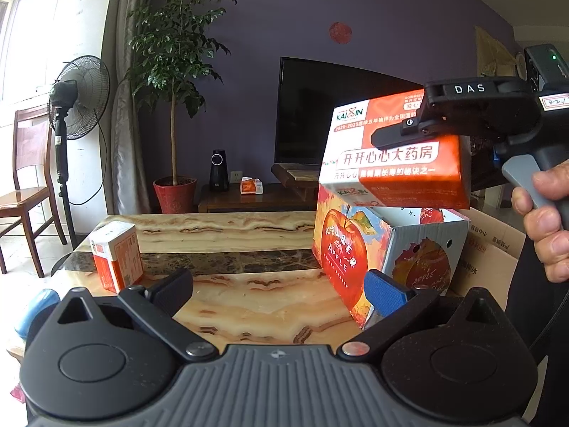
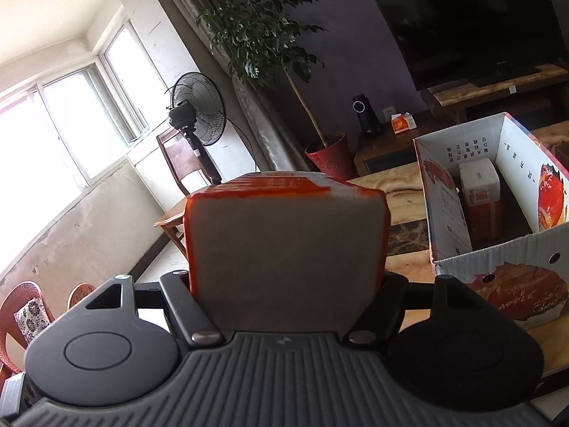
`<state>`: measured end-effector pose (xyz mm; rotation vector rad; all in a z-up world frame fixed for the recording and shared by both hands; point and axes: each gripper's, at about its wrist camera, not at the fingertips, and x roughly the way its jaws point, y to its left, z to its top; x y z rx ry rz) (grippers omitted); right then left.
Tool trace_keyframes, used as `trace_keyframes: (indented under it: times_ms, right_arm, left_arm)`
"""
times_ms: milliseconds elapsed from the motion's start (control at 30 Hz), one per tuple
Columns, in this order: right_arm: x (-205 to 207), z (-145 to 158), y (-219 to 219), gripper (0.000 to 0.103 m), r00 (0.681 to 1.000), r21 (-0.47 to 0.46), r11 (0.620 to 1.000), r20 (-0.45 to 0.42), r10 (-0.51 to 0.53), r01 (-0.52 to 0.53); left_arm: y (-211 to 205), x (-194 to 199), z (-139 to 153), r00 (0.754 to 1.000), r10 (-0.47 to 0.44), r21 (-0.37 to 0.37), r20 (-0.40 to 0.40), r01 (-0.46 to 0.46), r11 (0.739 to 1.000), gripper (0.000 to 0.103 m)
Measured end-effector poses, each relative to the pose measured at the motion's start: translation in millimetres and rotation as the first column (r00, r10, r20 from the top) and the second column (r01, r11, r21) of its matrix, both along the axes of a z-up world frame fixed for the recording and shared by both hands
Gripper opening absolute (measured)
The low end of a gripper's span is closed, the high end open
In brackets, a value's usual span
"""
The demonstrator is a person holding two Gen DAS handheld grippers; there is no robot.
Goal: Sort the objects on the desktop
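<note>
We grip a large orange-and-white cardboard carton [image 1: 398,163] with our right gripper [image 2: 284,277], its jaws clamped on the carton's sides. It hangs just above the open apple-printed cardboard box [image 1: 387,249] on the marble-patterned table [image 1: 227,231]. Our left gripper [image 1: 277,290] hovers near the table's near edge, jaws apart around nothing. A small orange-and-white carton [image 1: 115,254] stands far left.
</note>
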<state>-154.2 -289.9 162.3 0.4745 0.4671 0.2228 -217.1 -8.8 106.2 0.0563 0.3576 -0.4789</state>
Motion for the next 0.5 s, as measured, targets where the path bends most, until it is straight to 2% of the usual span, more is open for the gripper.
trace_keyframes:
  times_ms: [233, 500]
  right_arm:
    - [-0.5, -3.0, -1.3, 0.073, 1.0, -0.018, 1.0, -0.002, -0.002, 0.002]
    - [-3.5, -3.8, 1.3, 0.073, 1.0, -0.016, 0.999, 0.0, 0.028, -0.028]
  left_arm:
    - [0.1, -1.6, 0.9, 1.0, 0.017, 0.0, -0.009, -0.017, 1.0, 0.102]
    - [-3.9, -2.8, 2.0, 0.996, 0.037, 0.018, -0.081, -0.035, 0.999, 0.102]
